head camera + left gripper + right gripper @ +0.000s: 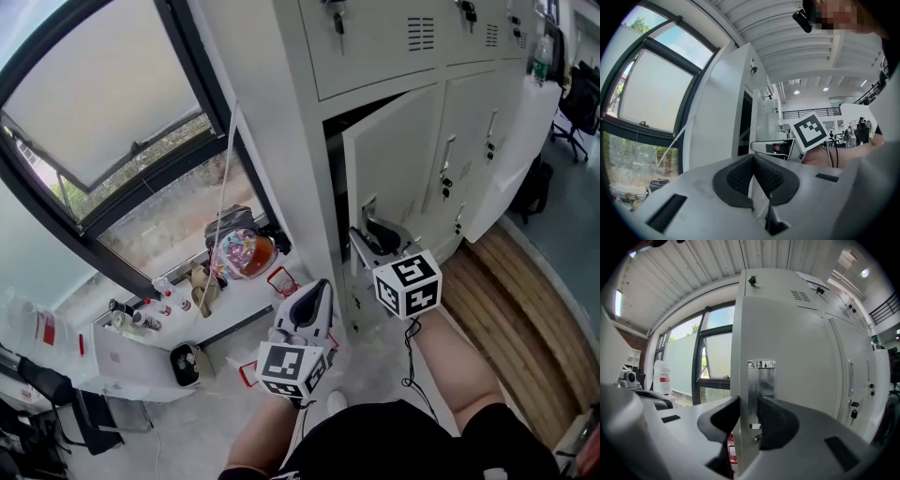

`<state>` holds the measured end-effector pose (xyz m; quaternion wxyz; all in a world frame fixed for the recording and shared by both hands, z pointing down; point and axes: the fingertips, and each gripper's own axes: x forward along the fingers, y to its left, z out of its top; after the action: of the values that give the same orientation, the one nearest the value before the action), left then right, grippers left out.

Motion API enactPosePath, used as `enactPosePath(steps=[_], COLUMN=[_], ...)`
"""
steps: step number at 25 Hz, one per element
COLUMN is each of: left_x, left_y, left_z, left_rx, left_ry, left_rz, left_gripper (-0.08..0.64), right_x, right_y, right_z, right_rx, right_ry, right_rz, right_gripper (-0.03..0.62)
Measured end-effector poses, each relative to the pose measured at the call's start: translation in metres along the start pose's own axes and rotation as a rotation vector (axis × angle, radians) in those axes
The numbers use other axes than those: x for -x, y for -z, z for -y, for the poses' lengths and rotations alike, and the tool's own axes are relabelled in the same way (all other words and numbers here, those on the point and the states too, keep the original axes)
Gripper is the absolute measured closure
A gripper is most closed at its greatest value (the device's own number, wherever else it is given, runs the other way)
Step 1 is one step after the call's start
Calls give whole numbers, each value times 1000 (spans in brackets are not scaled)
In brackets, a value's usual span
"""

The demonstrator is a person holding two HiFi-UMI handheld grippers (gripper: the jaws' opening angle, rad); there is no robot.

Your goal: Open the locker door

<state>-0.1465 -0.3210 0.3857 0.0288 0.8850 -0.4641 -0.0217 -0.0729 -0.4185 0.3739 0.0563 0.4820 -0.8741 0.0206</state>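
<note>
Locker door (pixel 787 362), ajar, is clamped in your right gripper (pixel 749 413); your left gripper (pixel 753 161) is clenched, empty; the compartment (pixel 336 159) beyond is too dark.

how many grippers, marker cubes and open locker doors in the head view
grippers: 2, left gripper, right gripper
marker cubes: 2
open door: 1
total: 5

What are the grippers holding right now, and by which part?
The right gripper clamps the locker door at its free edge, over the metal handle. The left gripper is shut, holding nothing.
</note>
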Motion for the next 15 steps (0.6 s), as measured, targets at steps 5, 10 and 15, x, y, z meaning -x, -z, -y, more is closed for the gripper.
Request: enactPosePath(steps=[5,10,15], left_x=[-9,-16,-22], left_y=[5,5,5], left_z=[23,42,56], left_rx=[10,7,6], left_ry=[32,52,69], left_rz=[-6,-9,-7], left_gripper=[545,545,545], right_x=[21,41,61], right_y=[2,4,6], right_z=[3,6,12], right_rx=[9,16,25], right_ry=[-64,-119,-165], right_rz=[19,28,38], right_gripper=[426,426,425])
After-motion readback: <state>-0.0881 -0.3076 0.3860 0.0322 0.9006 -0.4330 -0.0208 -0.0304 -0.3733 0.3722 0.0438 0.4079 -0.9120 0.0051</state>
